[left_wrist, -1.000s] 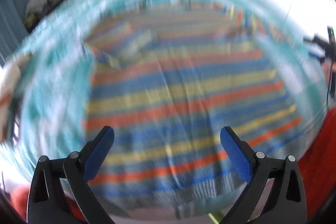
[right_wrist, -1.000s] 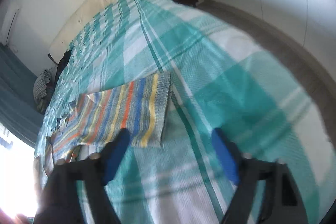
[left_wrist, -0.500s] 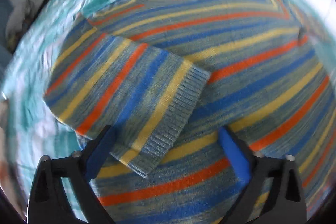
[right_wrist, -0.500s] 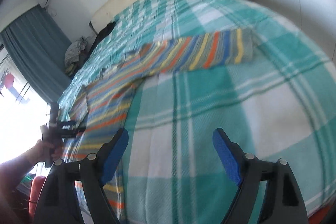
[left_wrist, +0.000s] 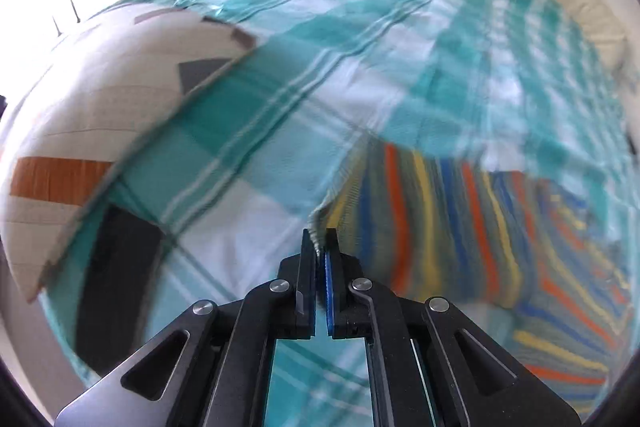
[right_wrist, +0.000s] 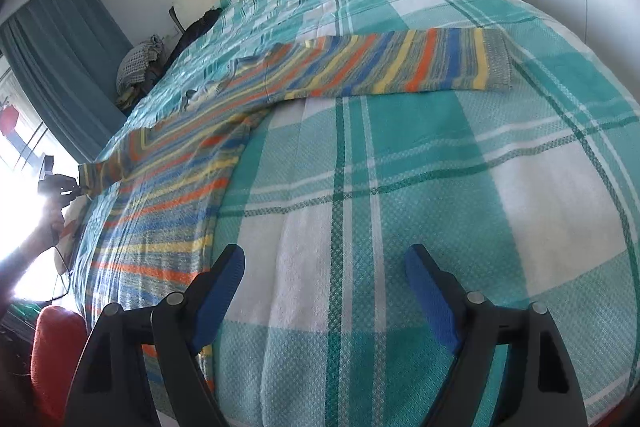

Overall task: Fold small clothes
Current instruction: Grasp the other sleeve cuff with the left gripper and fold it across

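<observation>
The left tool (left_wrist: 319,247) is clenched on the ribbed cuff of the striped sweater (left_wrist: 460,223); its jaws have just closed, and the knit edge is pinched between the blue pads (left_wrist: 329,291). From that grip the sleeve runs ahead and to the right of the tool, over the teal checked bedspread (left_wrist: 280,75). To the left of the tool the patterned floor (left_wrist: 100,99) shows past the bed's edge.

The right tool (right_wrist: 324,291) is released, its jaws spread wide above bare bedspread with nothing between them. The sweater lies ahead and to the left of it, body flat on the bed, one sleeve stretched out ahead towards the right, the other reaching left to the far-off left tool, held in a hand (right_wrist: 54,223).
</observation>
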`<state>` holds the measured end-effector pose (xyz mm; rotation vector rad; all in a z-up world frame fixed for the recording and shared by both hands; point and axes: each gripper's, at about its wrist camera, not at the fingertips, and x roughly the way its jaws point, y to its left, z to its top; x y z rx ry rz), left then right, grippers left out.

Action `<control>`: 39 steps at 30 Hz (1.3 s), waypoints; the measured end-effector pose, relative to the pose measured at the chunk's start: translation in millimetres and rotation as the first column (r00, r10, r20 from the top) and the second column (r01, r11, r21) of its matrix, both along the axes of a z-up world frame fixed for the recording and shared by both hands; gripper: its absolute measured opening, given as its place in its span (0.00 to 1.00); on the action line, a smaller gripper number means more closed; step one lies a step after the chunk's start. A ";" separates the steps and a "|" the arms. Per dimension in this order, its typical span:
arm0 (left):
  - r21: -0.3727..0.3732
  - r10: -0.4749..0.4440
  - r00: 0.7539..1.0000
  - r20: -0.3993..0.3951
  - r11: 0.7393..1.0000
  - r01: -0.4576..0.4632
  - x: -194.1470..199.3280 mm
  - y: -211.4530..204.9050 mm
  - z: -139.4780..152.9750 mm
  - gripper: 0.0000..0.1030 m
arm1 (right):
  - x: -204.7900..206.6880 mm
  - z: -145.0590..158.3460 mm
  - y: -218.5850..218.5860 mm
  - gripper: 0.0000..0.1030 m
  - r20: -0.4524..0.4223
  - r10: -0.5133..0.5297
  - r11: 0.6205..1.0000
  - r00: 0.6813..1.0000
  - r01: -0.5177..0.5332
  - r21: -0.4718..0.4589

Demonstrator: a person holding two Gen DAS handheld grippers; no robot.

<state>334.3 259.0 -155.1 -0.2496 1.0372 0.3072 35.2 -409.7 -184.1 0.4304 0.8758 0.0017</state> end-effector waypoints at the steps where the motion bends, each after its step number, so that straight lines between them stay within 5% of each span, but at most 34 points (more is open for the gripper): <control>1: -0.002 0.005 1.000 -0.013 1.000 -0.005 2.2 2.9 -5.6 0.01 | 1.7 -1.8 1.6 0.79 -0.006 0.003 1.000 1.000 -0.003 -0.009; 4: -0.021 0.029 0.999 -0.026 0.999 -0.030 -0.7 11.7 -13.1 0.01 | 4.0 -5.7 3.8 0.79 -0.021 0.006 1.000 1.000 -0.007 -0.028; 12: 0.093 0.033 0.997 -0.065 0.995 -0.027 16.6 13.4 -16.3 0.01 | 8.2 -11.2 6.2 0.80 -0.038 0.013 0.999 0.999 -0.015 -0.052; 16: 0.091 0.056 0.993 -0.099 0.995 -0.047 20.3 21.4 -33.7 0.02 | 10.3 -14.6 8.1 0.80 -0.049 0.016 0.998 0.999 -0.019 -0.068; 18: 0.103 0.053 0.994 -0.091 0.994 -0.043 18.0 19.5 -34.7 0.11 | 10.6 -15.2 8.9 0.80 -0.051 0.016 0.997 0.999 -0.020 -0.074; 20: 0.093 0.044 0.996 -0.083 0.995 -0.036 5.8 17.0 -27.2 0.37 | 11.6 -14.8 10.0 0.81 -0.055 0.019 0.996 0.998 -0.024 -0.083; 23: 0.082 0.004 1.000 -0.024 0.997 -0.002 -27.3 8.1 -6.8 0.61 | 12.8 -10.1 8.5 0.81 -0.063 0.020 0.997 0.998 -0.025 -0.077; 27: -0.019 -0.202 0.979 0.034 0.979 0.202 -89.9 -30.6 10.5 0.62 | 12.9 4.8 7.2 0.81 -0.033 0.019 1.000 0.999 -0.020 -0.002; 30: -0.156 -0.403 0.914 0.038 0.902 0.404 -127.7 -77.5 -3.0 0.62 | 29.5 11.7 18.1 0.76 -0.014 0.081 0.992 0.997 -0.079 0.098; 33: -0.198 -0.491 0.871 0.024 0.851 0.486 -137.7 -113.5 -23.1 0.62 | 58.2 9.0 35.7 0.70 -0.020 0.144 0.972 0.989 -0.137 0.193; 37: -0.202 -0.500 0.865 0.026 0.845 0.495 -139.7 -139.5 -34.2 0.62 | 100.0 -7.7 59.7 0.68 -0.054 0.206 0.946 0.977 -0.185 0.266; 38: -0.219 -0.501 0.865 0.031 0.841 0.495 -138.6 -142.2 -35.1 0.54 | 107.1 -14.2 64.1 0.61 -0.079 0.222 0.939 0.972 -0.192 0.284; 39: -0.224 -0.505 0.863 0.022 0.838 0.497 -138.3 -146.2 -35.6 0.33 | 112.8 -20.0 68.7 0.32 -0.107 0.228 0.943 0.968 -0.193 0.270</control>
